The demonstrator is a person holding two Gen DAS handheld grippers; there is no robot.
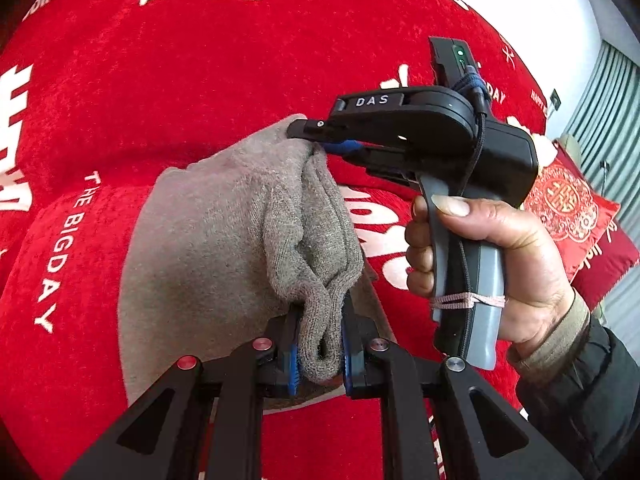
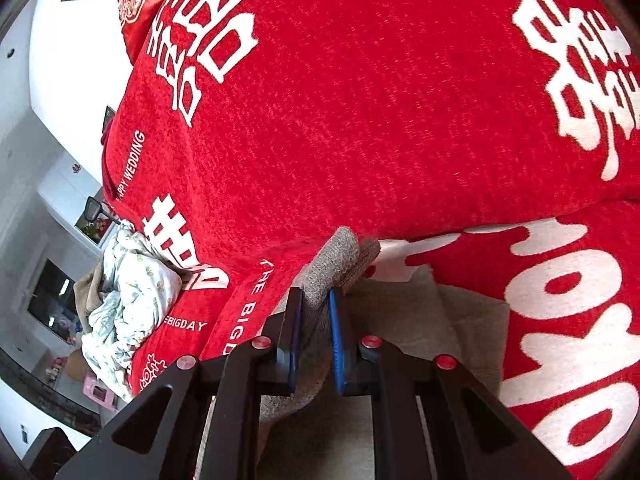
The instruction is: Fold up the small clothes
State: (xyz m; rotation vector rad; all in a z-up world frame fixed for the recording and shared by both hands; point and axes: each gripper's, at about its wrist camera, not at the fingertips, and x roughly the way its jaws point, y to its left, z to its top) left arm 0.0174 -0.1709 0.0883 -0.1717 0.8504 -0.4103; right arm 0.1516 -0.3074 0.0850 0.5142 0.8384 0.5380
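A small grey-brown knit garment (image 1: pixel 224 216) lies on a red bedspread (image 1: pixel 200 72). My left gripper (image 1: pixel 320 344) is shut on a bunched fold of the garment at its near edge. My right gripper (image 1: pixel 320 138), seen in the left wrist view held by a hand, is shut on the garment's far corner. In the right wrist view the right gripper (image 2: pixel 316 320) pinches a fold of the garment (image 2: pixel 336 260) between its blue pads, lifted a little off the bedspread (image 2: pixel 360 100).
The red bedspread carries white characters and lettering. A crumpled floral cloth (image 2: pixel 128 292) lies at the bed's left edge. A red embroidered cushion (image 1: pixel 568 204) sits at the right. A wall and furniture lie beyond the bed.
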